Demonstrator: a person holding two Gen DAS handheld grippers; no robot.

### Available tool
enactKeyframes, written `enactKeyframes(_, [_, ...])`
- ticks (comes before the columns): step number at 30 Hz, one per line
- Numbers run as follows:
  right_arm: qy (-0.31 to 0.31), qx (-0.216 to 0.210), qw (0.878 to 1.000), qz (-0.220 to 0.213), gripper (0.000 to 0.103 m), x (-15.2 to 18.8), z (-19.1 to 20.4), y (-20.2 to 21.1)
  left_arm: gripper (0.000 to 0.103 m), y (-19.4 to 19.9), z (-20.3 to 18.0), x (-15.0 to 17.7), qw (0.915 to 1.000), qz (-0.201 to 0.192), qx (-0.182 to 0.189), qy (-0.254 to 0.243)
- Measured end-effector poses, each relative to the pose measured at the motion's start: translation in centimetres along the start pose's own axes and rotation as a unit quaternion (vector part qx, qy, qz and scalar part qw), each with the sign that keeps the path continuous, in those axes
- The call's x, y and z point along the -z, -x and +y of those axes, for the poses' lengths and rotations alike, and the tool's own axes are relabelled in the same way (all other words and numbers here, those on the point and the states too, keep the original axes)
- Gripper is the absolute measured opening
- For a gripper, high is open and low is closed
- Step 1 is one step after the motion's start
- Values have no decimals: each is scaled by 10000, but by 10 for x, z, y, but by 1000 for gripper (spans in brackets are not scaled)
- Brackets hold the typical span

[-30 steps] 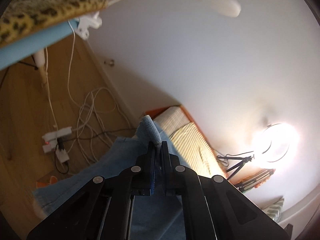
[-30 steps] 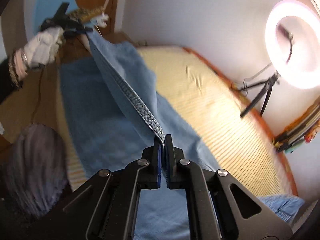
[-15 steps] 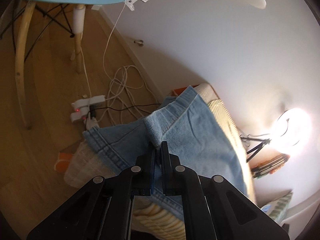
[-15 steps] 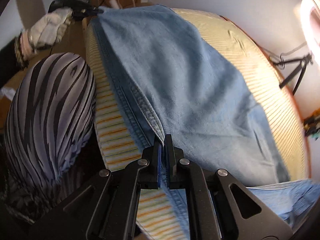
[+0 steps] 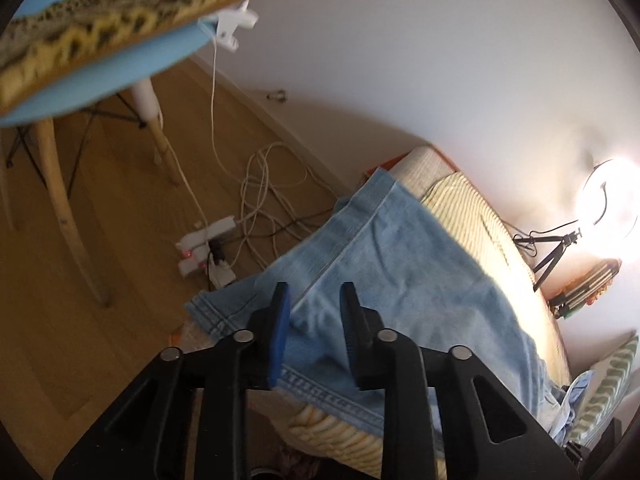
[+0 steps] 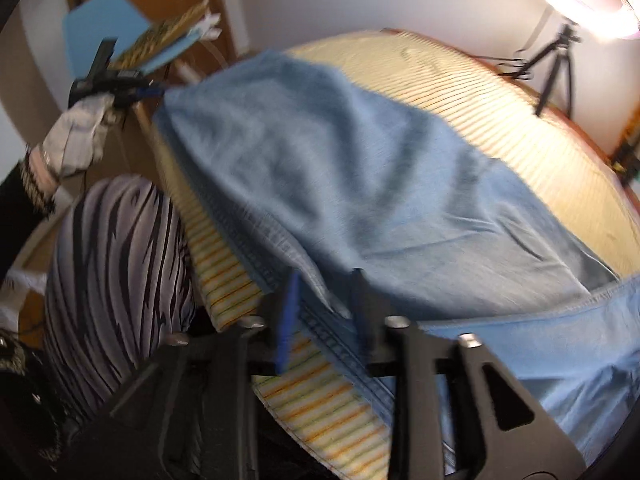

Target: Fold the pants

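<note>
Light blue denim pants (image 5: 400, 264) lie folded lengthwise on a yellow striped mattress (image 5: 480, 208), one leg over the other, with the hem end hanging off the near corner. My left gripper (image 5: 314, 296) is open just above the hem edge, holding nothing. In the right wrist view the pants (image 6: 360, 168) spread across the mattress (image 6: 500, 120). My right gripper (image 6: 324, 284) is open over the near seam edge, holding nothing. The left gripper (image 6: 148, 90) shows at the far corner, in a gloved hand.
A blue chair (image 5: 80, 92) with a leopard-print cushion stands on the wood floor, beside a power strip (image 5: 204, 248) and tangled cables. A ring light on a tripod (image 5: 608, 216) stands beyond the bed. My striped-trousered leg (image 6: 116, 280) is by the bed's near edge.
Both grippers held the pants edge shut, laid it down onto the mattress, and have now opened and let go. The cloth now rests flat.
</note>
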State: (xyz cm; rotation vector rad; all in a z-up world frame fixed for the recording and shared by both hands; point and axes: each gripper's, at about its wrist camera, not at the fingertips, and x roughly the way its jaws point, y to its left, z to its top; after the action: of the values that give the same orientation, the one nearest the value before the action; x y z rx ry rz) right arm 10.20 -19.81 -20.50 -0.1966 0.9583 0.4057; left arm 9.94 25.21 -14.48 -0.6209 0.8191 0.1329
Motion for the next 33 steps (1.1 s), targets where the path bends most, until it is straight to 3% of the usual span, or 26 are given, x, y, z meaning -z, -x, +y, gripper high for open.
enactKeyframes(2, [-278,40,9994,-196,46,2,-9,15,26,8,-13,-5,9997,3,153,-175])
enactKeyframes(5, [-829,244,9952,-467,53,11,-28,42,38,16,-47,-13,9972,95,552,-487])
enactKeyframes(9, [-1489,721,9838,-696,60,22,-54,76,40,22,-106,-22,9878,362,1324,-734])
enactKeyframes(12, [-1911,1181,9709,-834,69,41,-73,103,47,25,-155,-22,9781,527,1730,-1031])
enactKeyframes(17, [-2535,1673,9482,-936,75,75,-106,143,60,22,-250,-6,9516,883,2305,-1834])
enactKeyframes(21, [-2949,2113,9275,-904,75,100,-128,165,61,12,-327,19,9265,1305,2659,-2320])
enactKeyframes(23, [-3154,2229,9182,-882,76,112,-139,171,61,7,-360,37,9153,1441,2732,-2587])
enactKeyframes(26, [-3313,2384,9090,-845,76,129,-150,183,61,-4,-408,68,8918,1721,2855,-3059])
enactKeyframes(28, [-3388,2519,9024,-866,76,138,-154,190,68,-14,-438,91,8766,1948,2916,-3297])
enactKeyframes(33, [-3656,2553,8900,-946,76,159,-166,203,68,-48,-502,148,8430,2655,3148,-3460])
